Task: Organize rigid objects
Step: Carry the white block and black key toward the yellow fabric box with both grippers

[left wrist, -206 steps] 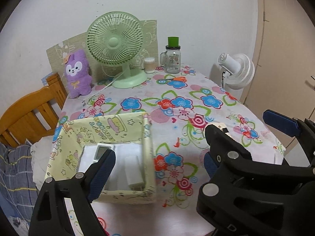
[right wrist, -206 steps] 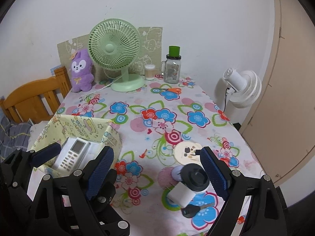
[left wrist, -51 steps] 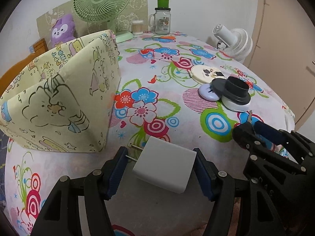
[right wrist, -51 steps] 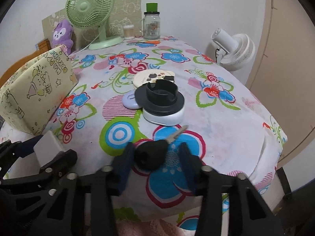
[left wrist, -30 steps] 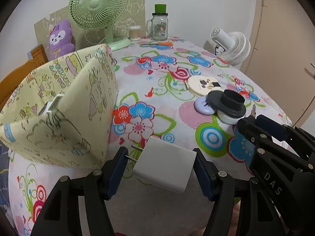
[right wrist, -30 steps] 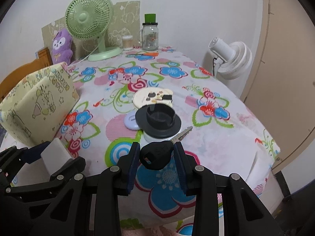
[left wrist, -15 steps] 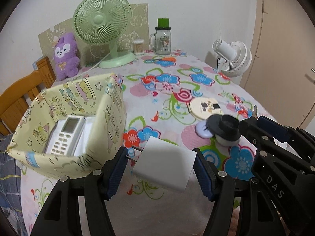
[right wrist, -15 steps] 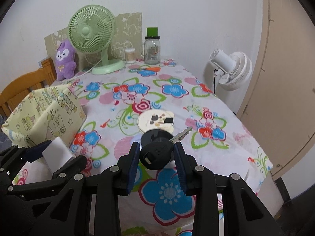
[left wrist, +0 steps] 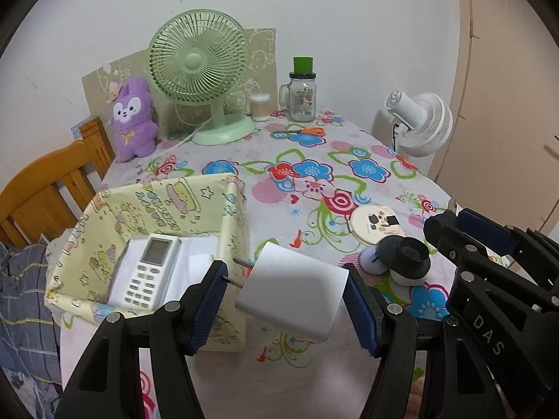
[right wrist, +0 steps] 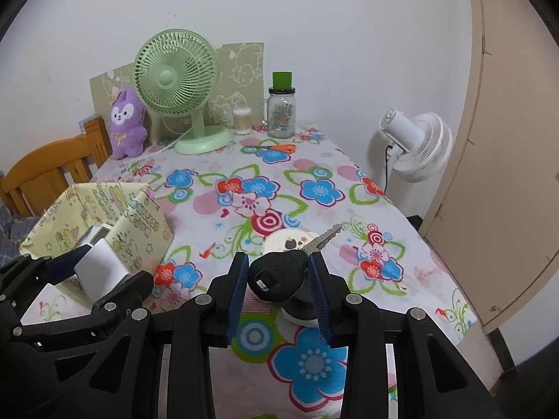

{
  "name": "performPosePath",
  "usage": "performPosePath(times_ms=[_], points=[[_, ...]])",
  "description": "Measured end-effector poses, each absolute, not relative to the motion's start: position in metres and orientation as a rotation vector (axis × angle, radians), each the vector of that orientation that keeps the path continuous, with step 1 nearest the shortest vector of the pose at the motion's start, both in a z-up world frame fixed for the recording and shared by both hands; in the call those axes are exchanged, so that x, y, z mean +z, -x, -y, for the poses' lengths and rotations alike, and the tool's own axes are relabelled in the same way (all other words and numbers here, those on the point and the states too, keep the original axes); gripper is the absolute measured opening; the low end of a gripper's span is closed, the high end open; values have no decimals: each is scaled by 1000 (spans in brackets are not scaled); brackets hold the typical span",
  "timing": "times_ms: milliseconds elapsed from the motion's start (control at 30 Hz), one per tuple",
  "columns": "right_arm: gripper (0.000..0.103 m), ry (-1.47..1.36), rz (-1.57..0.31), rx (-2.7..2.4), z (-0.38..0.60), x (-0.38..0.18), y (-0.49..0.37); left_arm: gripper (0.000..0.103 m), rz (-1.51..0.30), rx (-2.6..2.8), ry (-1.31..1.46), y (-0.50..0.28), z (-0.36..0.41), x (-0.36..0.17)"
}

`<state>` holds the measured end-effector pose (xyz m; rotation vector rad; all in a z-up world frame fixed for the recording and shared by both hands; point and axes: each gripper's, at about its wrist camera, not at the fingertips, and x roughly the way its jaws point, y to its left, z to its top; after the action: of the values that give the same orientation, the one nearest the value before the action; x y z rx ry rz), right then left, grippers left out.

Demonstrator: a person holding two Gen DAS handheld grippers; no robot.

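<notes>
- Left tool (left wrist: 284, 295) pinching white charger (left wrist: 291, 295), raised above tabletop (left wrist: 332, 160), just right of yellow box (left wrist: 237, 216) holding remote (left wrist: 150, 270).
- Right tool (right wrist: 277, 279) clamped on black key (right wrist: 279, 274), lifted over floral cloth.

A smooth matt white plastic charger block (left wrist: 292, 299) sits between ribbed blue rubbery pads (left wrist: 209, 305), a black plastic-headed metal key (right wrist: 279, 274) looks faintly glossy, and floral cloth covers the surface (right wrist: 279, 188).
</notes>
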<state>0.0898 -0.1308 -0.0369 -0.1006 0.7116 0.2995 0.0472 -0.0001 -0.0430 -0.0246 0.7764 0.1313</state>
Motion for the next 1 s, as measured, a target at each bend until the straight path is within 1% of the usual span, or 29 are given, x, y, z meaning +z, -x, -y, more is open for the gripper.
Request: performPosePath(times_ms=[467,1000], points=[[38,90,-689,348,99,-17,-91,68,-757,151,9,-47,-24,-29],[38,105,-689,368,53,-12,-101,68,-763,157,15,-56,-66,-26]])
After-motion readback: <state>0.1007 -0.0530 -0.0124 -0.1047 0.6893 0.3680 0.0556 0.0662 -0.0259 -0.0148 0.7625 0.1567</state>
